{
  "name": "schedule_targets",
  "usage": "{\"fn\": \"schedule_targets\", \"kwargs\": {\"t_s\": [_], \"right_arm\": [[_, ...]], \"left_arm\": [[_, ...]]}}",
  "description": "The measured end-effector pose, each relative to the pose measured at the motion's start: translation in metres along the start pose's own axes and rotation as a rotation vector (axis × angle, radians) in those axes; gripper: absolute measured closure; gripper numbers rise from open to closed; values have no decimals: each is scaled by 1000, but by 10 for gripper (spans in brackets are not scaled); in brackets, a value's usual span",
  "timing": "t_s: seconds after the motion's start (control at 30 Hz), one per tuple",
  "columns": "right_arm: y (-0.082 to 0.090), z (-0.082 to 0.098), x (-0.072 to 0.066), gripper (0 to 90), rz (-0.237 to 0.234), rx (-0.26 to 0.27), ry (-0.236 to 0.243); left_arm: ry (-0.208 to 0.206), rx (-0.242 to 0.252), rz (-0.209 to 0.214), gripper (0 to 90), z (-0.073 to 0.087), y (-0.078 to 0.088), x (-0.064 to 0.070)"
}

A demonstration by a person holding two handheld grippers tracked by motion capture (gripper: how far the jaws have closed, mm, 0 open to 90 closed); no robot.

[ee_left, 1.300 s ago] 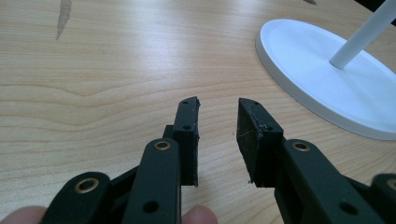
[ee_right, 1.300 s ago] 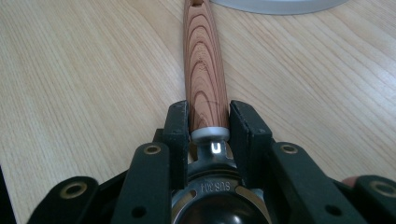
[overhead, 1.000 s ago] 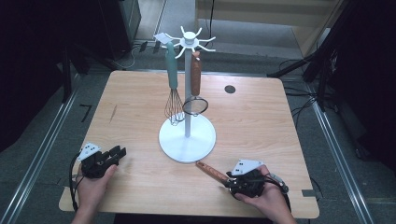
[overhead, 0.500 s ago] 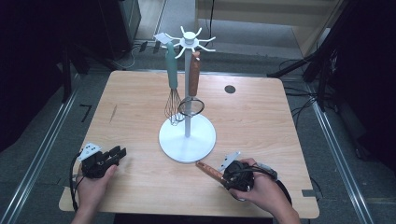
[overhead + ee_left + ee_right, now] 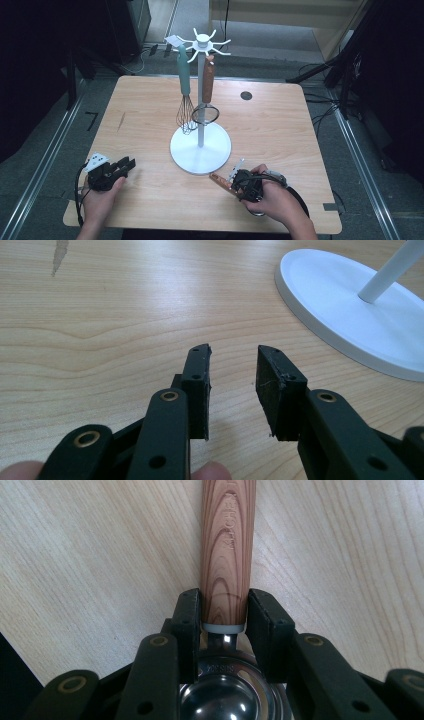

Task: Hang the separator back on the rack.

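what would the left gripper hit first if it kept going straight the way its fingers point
Probably the white stand base. The left gripper points across bare table, its fingers open and empty; the base sits ahead and slightly right, so it might only clip the rim.

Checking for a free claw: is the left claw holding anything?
No, the left claw stands open over bare table, nothing between its pads.

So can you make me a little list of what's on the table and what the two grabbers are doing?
table: light wood table
stand: white rack, standing mid-table
hanging: teal-handled whisk and wooden-handled strainer
right gripper: jaws have just been closing, pads against a wooden-handled ladle lying on the table
left gripper: open, nothing between its jaws, near the rack's base
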State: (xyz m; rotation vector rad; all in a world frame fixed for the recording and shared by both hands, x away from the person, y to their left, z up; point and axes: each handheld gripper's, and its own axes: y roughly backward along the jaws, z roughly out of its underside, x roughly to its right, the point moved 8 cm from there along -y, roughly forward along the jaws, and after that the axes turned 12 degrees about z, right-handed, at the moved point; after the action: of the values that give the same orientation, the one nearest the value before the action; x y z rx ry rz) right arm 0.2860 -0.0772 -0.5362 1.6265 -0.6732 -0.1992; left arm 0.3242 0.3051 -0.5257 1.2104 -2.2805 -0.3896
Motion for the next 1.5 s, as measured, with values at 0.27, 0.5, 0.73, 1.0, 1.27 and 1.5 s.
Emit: {"fn": "schedule_targets", "kwargs": {"t_s": [0.27, 0.5, 0.73, 1.0, 1.27, 1.5], "right_arm": [[-4, 1, -1, 701, -10, -41, 12], [-5, -1, 1, 713, -30, -72, -1], [-3, 0, -3, 715, -36, -28, -36], [7, 8, 4, 716, -61, 73, -93], [23, 6, 13, 716, -60, 231, -169], [39, -3, 25, 716, -34, 389, -239]], "left_arm": [[1, 0, 0, 676, 0, -1, 0], [2, -1, 3, 677, 0, 0, 1], [-2, -11, 2, 679, 1, 0, 0], [-5, 8, -12, 636, 0, 0, -1], [22, 7, -97, 364, -1, 2, -9], [55, -28, -149, 135, 1, 4, -16]]}}
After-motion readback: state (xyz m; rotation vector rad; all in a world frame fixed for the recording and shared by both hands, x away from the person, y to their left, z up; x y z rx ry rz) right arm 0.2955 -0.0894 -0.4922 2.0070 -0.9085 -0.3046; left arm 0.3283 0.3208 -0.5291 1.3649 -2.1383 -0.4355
